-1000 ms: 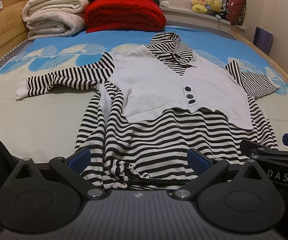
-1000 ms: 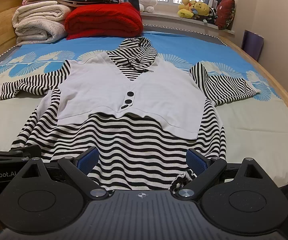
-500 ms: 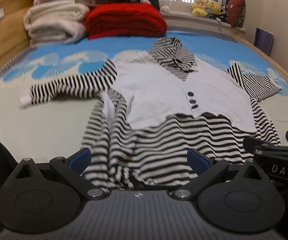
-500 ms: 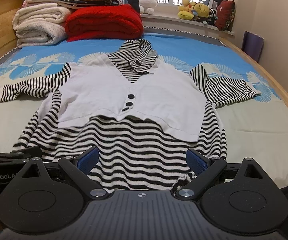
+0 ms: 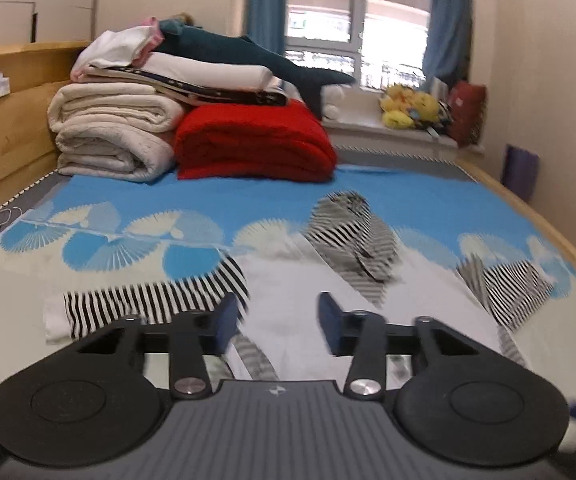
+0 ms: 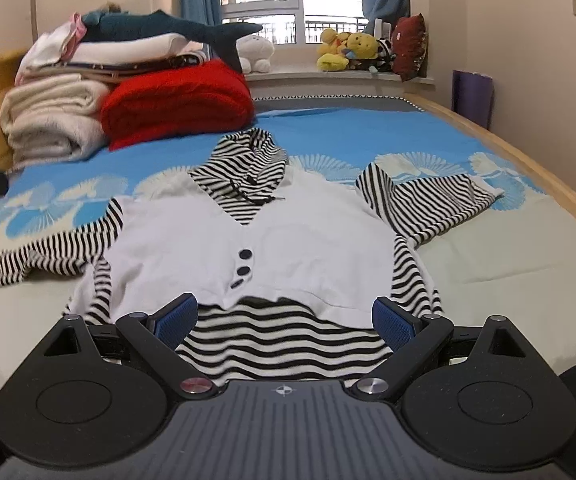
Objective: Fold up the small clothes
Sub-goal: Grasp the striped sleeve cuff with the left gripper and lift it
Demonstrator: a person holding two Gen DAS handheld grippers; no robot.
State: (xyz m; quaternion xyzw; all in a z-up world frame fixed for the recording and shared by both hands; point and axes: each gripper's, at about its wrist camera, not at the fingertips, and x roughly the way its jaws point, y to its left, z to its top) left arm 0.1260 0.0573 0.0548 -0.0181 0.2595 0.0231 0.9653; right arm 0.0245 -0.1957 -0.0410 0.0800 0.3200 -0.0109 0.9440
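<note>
Against the wooden headboard at the left of the bed point(image 6: 528, 240) sits a stack of rolled cream blankets point(image 6: 47, 116), with a red blanket point(image 6: 179, 100) just beside them and a dark plush shark point(image 6: 159, 28) lying on top of the pile. In the middle of the bed lies the striped top point(image 6: 271, 248), spread flat on the blue-patterned sheet, its white vest front facing up with dark buttons down the centre, its hood toward the window and a striped sleeve stretched out to each side.

The left gripper point(image 5: 277, 322) is above the garment near its left shoulder; its jaws have just been closing and now stand partway apart, with a narrow fold of striped cloth showing low in the gap, though the blur keeps me from telling whether the pads press on it. The right gripper point(image 6: 283, 320) hangs over the striped hem, fingers wide apart and holding nothing. On the windowsill at the far right sit yellow plush toys point(image 6: 348, 50).
</note>
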